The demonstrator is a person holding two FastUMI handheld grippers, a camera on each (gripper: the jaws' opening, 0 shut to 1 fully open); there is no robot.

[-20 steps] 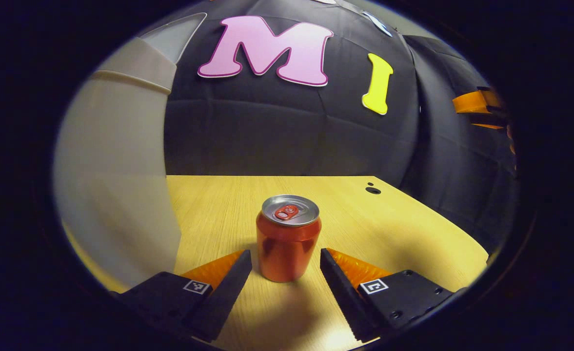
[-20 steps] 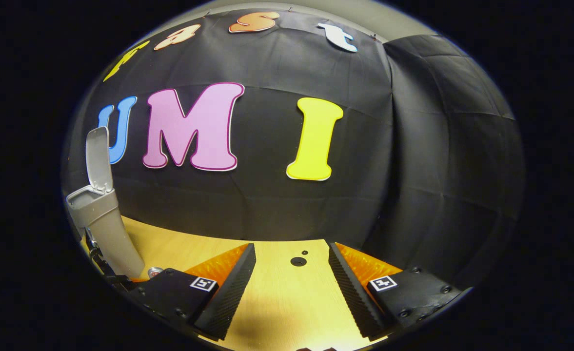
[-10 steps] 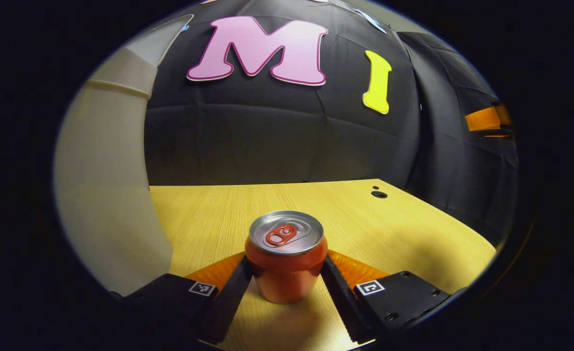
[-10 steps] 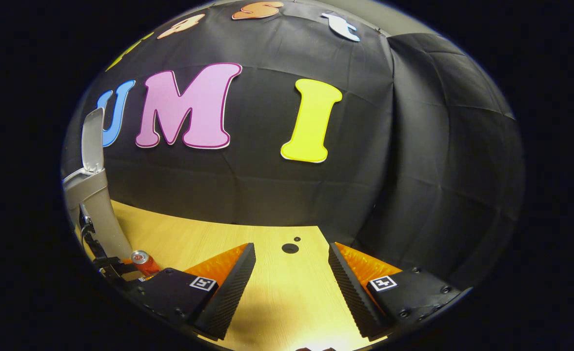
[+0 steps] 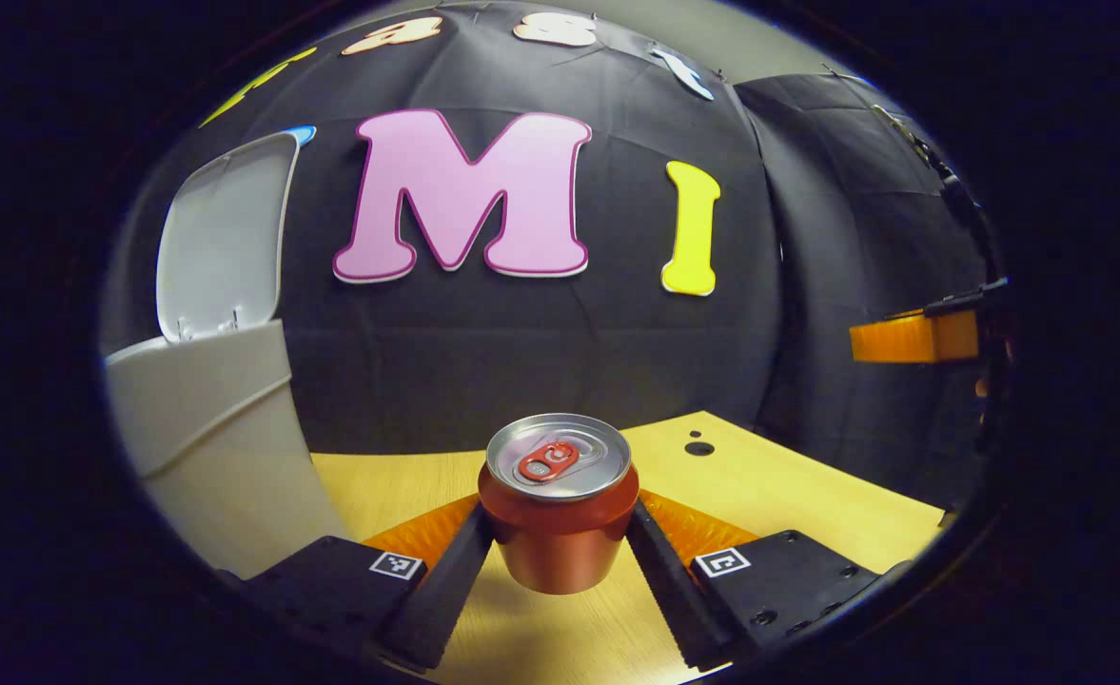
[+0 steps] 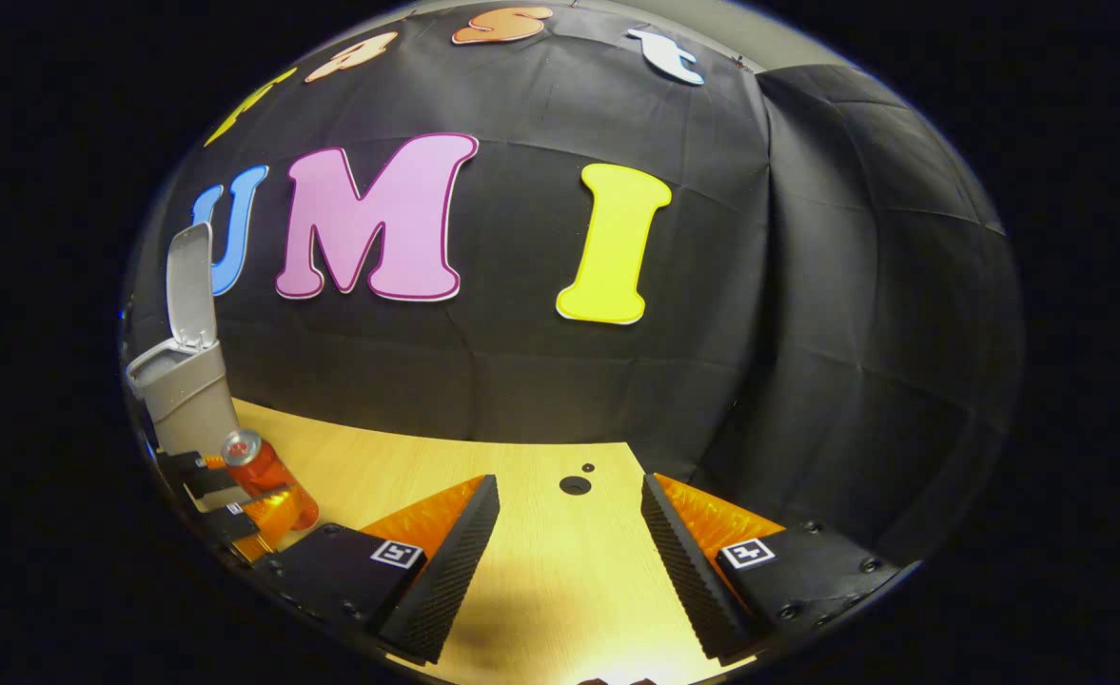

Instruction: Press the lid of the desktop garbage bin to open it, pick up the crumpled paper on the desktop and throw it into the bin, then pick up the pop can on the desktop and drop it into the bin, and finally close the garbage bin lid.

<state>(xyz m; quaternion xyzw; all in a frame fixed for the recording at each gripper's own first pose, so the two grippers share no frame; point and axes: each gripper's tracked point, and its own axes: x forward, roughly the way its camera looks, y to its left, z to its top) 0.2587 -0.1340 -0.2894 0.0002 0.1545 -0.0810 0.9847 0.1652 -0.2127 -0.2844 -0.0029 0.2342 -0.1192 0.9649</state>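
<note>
Both left gripper [image 5: 560, 557] fingers now hold pop can [image 5: 558, 504] lifted off desk [image 5: 788, 495].

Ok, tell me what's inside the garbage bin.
The garbage bin stands with its lid up, but both views look at it from the side; its wall hides the inside, so the contents cannot be seen.

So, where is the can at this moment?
In the left gripper view the can sits clamped between the left gripper's fingers, low and central, with the open bin to its left.
</note>
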